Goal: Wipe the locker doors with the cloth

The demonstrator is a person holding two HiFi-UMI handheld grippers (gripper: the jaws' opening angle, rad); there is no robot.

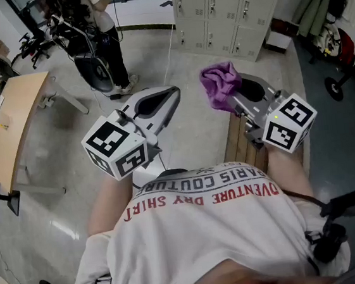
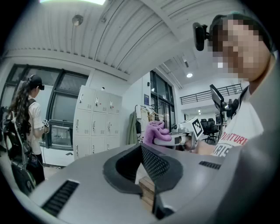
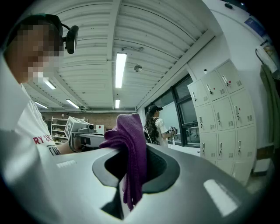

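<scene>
I'm holding the right gripper [image 1: 235, 100] clamped on the purple cloth [image 1: 219, 84], which is bunching up above its jaws. The left gripper [image 1: 171, 97] is sitting beside it, jaws together on nothing. Both are pointing toward the lockers [image 1: 226, 11], well apart from the doors.

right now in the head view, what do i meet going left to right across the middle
wooden table → left tool, shut and empty → purple cloth, pinched in the right tool
</scene>
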